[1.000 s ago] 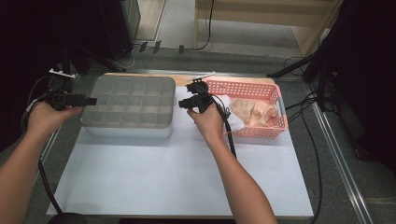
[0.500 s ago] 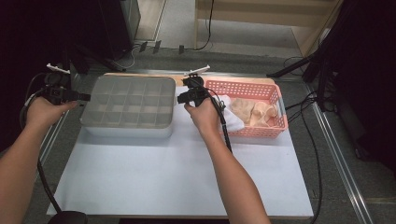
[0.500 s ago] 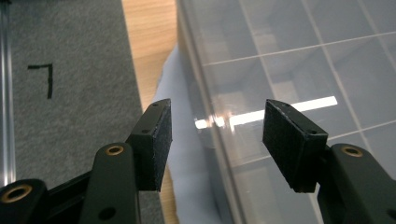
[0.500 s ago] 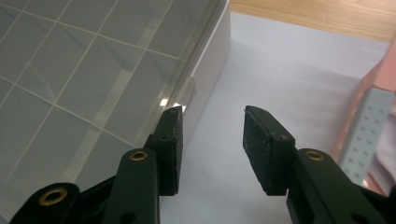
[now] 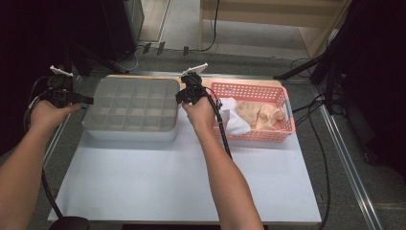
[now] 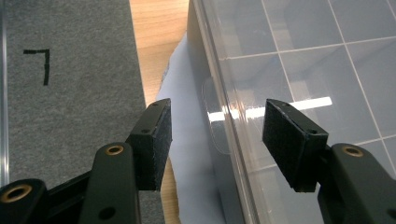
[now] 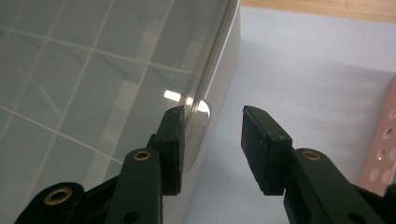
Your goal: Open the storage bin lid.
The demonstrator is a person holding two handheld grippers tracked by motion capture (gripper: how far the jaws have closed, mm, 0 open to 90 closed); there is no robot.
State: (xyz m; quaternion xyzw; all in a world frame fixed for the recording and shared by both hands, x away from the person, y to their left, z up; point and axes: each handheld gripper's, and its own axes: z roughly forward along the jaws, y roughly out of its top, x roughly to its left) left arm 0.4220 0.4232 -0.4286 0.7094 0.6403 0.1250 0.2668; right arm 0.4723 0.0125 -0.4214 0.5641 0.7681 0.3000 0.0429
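A grey compartment box [image 5: 130, 108] with a clear lid sits on the white sheet [image 5: 182, 187] toward the far left corner of the tabletop, its grid of cells showing through the lid. The left gripper [image 5: 85, 100] is at the box's left end, and in the left gripper view its 2 jaws stand apart, straddling the lid's rim and a small tab [image 6: 215, 119] on the end wall, neither pad pressing. The right gripper [image 5: 183, 96] is at the box's right end; its jaws have just been closing yet are still parted, with the lid's edge and a latch tab [image 7: 196, 135] between them, the left pad close against the tab. Just beside the box on the right lies a pink basket [image 5: 282, 132] holding crumpled cloths [image 5: 258, 114].
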